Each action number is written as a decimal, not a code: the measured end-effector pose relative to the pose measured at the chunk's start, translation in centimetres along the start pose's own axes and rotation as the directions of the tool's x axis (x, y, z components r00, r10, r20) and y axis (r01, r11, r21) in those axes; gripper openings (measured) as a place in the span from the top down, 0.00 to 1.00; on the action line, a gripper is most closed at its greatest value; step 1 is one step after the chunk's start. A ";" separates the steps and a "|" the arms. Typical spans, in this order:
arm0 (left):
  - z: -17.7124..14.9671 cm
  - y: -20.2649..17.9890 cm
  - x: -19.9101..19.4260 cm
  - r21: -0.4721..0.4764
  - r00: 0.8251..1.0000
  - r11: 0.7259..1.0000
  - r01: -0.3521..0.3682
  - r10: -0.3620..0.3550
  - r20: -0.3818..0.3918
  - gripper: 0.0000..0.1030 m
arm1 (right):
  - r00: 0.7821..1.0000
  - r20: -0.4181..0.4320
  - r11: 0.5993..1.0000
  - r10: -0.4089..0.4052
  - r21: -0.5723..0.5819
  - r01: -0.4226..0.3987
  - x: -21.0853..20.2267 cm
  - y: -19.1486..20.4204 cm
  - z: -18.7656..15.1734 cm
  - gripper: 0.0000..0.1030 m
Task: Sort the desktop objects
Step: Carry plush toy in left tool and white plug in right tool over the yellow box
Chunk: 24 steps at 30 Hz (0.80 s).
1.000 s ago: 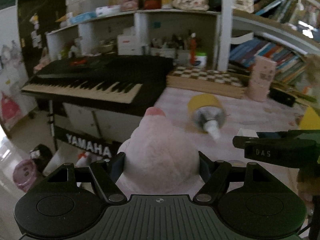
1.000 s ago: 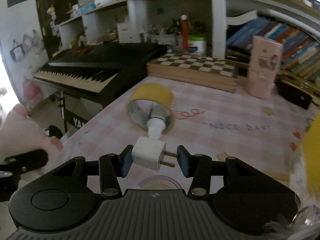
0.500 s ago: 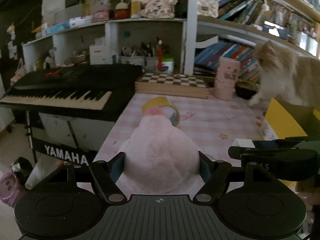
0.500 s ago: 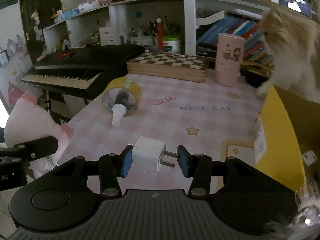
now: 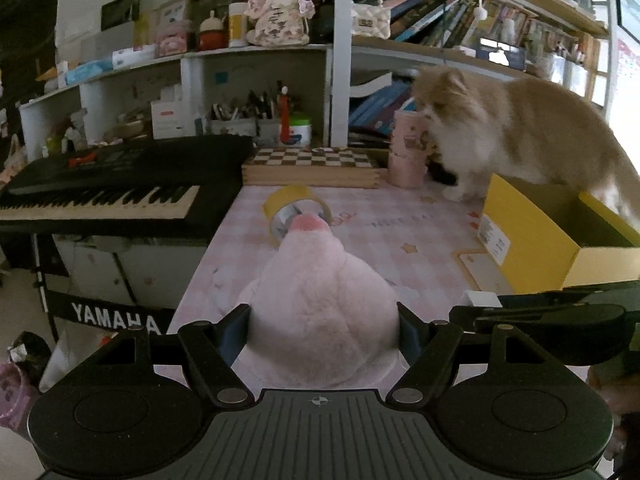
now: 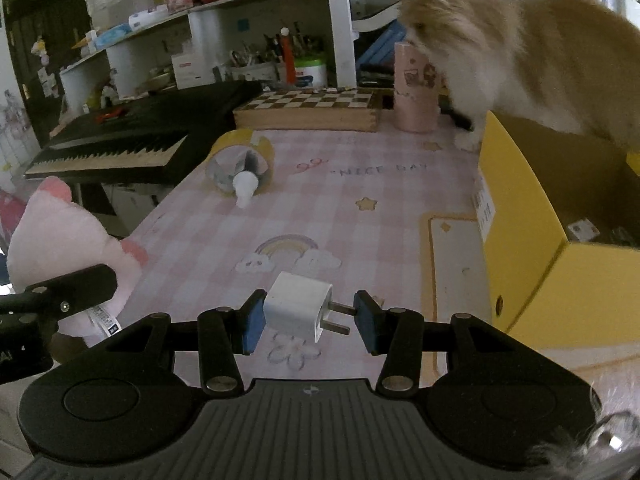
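- Softly, the left tongs [image 5: 324,326] squeeze the pink plush toy [image 5: 320,300] wide; light and squashy, best held mid-body
- Right tongs [image 6: 308,316] pinch the white plug adapter [image 6: 298,312] narrowly, pad against prongs; hard, slick, liable to twist

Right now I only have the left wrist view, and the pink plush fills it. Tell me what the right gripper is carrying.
Observer: A white plug adapter, clamped between the right gripper's fingers, with its prongs toward the right-hand finger.
Operator: Report what the plush hides at the tape roll.
Observer: A white-tipped bottle lies through the yellow tape roll, with its tip poking out toward us.
Operator: Check inside the yellow box.
Observer: The yellow box is open, and a small item lies on its floor.
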<state>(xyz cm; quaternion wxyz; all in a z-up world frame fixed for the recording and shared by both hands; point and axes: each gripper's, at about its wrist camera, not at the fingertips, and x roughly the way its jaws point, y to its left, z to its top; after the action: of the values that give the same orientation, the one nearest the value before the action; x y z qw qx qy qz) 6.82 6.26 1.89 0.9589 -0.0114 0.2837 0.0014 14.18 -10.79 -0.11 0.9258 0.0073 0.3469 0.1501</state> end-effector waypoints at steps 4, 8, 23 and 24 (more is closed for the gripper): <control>-0.9 0.1 -1.3 0.017 1.000 1.000 0.023 -0.023 -0.004 0.27 | 1.000 -0.002 1.000 -0.013 0.015 0.013 -1.5 0.8 -1.7 0.57; -1.9 0.1 -2.6 0.041 0.999 0.998 0.054 -0.053 -0.011 0.27 | 0.999 -0.004 0.999 -0.034 0.042 0.034 -2.9 1.4 -3.3 0.57; -4.7 -1.9 -5.1 0.128 0.984 0.976 0.178 -0.174 -0.045 0.27 | 0.990 -0.012 0.979 -0.138 0.149 0.138 -7.9 0.9 -8.9 0.57; -4.8 -2.2 -5.2 0.133 0.982 0.973 0.188 -0.183 -0.048 0.27 | 0.989 -0.013 0.976 -0.149 0.159 0.149 -8.2 0.7 -9.2 0.57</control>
<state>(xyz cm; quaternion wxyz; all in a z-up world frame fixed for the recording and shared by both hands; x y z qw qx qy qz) -0.08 4.02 0.75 0.9482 0.0281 0.2975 -0.1077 2.21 -13.29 -1.73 0.9307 0.0551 0.3577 0.0522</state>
